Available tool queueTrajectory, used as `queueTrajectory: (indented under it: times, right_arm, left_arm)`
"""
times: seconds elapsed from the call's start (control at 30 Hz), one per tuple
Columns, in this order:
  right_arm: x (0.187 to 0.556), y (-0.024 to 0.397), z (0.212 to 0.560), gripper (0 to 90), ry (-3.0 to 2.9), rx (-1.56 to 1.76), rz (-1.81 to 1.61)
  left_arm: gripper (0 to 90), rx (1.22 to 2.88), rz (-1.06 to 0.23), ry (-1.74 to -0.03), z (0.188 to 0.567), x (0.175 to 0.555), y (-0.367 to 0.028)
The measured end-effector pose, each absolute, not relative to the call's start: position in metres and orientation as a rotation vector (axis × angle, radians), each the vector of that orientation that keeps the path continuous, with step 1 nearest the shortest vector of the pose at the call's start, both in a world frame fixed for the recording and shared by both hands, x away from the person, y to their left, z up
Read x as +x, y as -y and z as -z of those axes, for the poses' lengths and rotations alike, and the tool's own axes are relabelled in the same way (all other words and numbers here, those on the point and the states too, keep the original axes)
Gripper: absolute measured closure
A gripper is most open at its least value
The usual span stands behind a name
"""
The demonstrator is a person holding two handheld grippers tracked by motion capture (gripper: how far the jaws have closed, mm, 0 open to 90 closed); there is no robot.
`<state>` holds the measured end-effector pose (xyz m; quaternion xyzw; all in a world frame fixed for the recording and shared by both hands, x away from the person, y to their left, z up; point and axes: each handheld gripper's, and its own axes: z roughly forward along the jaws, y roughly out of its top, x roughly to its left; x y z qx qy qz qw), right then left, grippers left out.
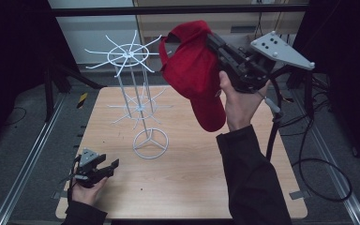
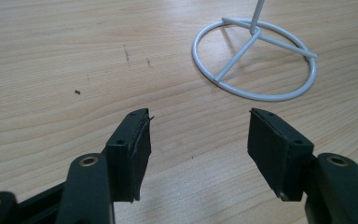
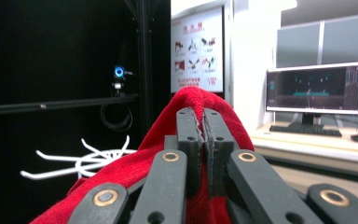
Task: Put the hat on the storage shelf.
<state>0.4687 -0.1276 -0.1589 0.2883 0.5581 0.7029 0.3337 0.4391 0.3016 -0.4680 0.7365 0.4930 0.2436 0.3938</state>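
The red cap [image 1: 194, 75] is hanging in the air from the right tongs [image 1: 213, 40], well above the tabletop [image 1: 192, 173] and just beside the top ring of prongs of the white wire stand [image 1: 138, 93], on the side away from the left tongs. Its brim is pointing downward, toward the tabletop, while its crown is sitting level with the stand's upper spokes. In the right gripper view the right tongs [image 3: 203, 126] are pinching a fold of the cap's red cloth [image 3: 135, 172], the jaws pressed tight together on it, and the stand's white prongs [image 3: 81, 161] are showing low and to one side beyond the cloth. The person's right hand [image 1: 241, 101] is gripping the tool from beneath, with a dark sleeve [image 1: 253, 178] running down to the near edge of the tabletop.

The left tongs [image 1: 111, 165] are resting low over the tabletop, near the stand's round base ring [image 1: 150, 143] and on its near side. In the left gripper view these tongs [image 2: 198, 140] are standing wide apart with only bare wood between the pads, and the base ring [image 2: 254, 63] is lying just ahead of them, apart from both jaws. The left hand [image 1: 86, 187] is holding the tool at the tabletop's near corner.
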Motion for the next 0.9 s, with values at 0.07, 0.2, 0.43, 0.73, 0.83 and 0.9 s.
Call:
queueTrajectory:
  times: [0.07, 0.2, 0.43, 0.73, 0.83, 0.9]
  right_arm:
    - [0.475, 0.124, 0.168, 87.6, -1.479, 0.770, -1.828]
    - [0.482, 0.125, 0.188, 87.4, -1.515, 0.809, -1.808]
    - [0.488, 0.129, 0.221, 86.3, -1.609, 0.856, -1.795]
    - [0.496, 0.116, 0.260, 85.2, -1.766, 0.890, -1.740]
    - [0.498, 0.114, 0.265, 85.3, -1.792, 0.892, -1.721]
    - [0.499, 0.112, 0.268, 84.4, -1.803, 0.892, -1.713]
  left_arm:
    - [39.2, 1.869, -0.617, -1.252, 0.468, 0.439, -0.302]
    - [39.1, 1.867, -0.619, -1.251, 0.468, 0.439, -0.301]
    - [39.1, 1.872, -0.618, -1.253, 0.469, 0.439, -0.300]
    - [39.0, 1.874, -0.617, -1.252, 0.469, 0.439, -0.300]
    - [39.0, 1.874, -0.615, -1.253, 0.469, 0.439, -0.300]
    - [39.0, 1.874, -0.613, -1.252, 0.469, 0.440, -0.300]
